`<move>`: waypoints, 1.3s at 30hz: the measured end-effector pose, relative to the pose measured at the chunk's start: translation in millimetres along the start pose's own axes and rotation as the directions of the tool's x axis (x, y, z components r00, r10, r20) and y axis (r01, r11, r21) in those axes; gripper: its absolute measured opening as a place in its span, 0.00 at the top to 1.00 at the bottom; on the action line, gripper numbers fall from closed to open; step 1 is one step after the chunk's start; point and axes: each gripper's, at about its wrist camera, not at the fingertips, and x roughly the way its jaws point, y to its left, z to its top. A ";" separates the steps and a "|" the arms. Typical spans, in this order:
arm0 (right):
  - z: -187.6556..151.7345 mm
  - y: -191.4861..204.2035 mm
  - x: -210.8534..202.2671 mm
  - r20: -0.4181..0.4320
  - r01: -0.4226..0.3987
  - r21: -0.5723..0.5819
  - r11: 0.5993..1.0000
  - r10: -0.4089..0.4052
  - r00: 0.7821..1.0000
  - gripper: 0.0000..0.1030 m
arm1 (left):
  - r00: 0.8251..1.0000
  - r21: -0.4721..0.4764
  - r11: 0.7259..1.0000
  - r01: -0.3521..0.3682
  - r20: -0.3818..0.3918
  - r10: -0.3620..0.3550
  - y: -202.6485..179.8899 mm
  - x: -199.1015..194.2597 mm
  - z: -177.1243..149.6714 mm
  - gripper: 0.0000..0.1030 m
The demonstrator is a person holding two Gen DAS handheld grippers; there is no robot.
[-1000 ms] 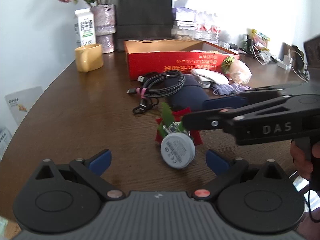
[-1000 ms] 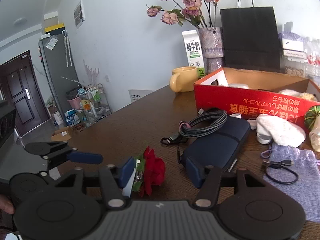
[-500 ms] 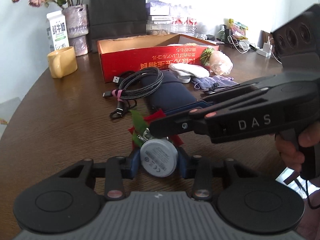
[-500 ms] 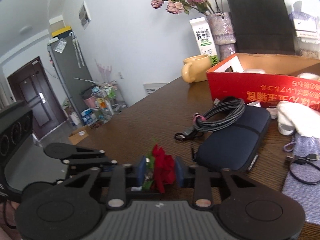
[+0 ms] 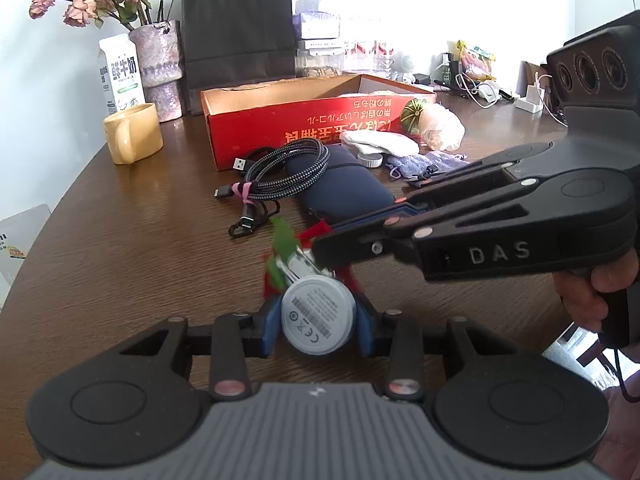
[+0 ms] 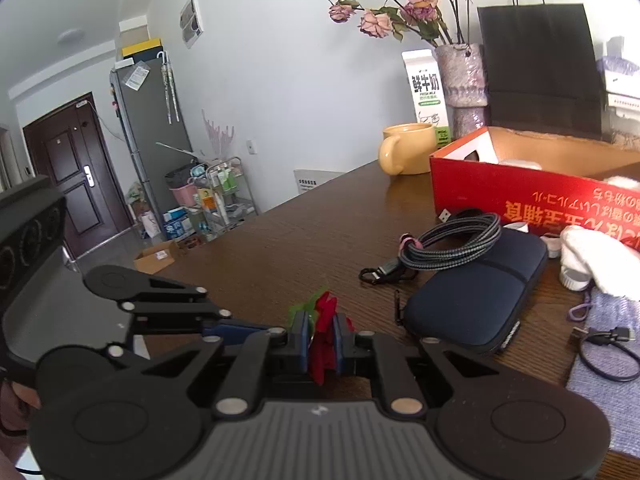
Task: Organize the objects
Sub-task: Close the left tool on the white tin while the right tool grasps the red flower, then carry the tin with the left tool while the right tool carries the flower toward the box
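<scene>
Gripping now where a second ago both stood apart: the left gripper point(image 5: 318, 326) has closed on the white puck point(image 5: 318, 322), and the right gripper point(image 6: 322, 342) has pinched the red flower point(image 6: 323, 334) attached to it. Both ends are secured just above the table point(image 5: 120, 240), so the piece looks ready to lift. The box point(image 5: 304, 132) sits well beyond, with the cable point(image 5: 280, 178) and case point(image 5: 340, 192) between; open wood lies left
</scene>
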 end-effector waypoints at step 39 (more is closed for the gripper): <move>2.3 -11.7 -23.2 0.062 0.100 0.044 0.994 -0.102 0.993 0.75 | 0.997 0.007 0.999 -0.046 0.056 0.046 -5.4 -17.1 12.0 0.63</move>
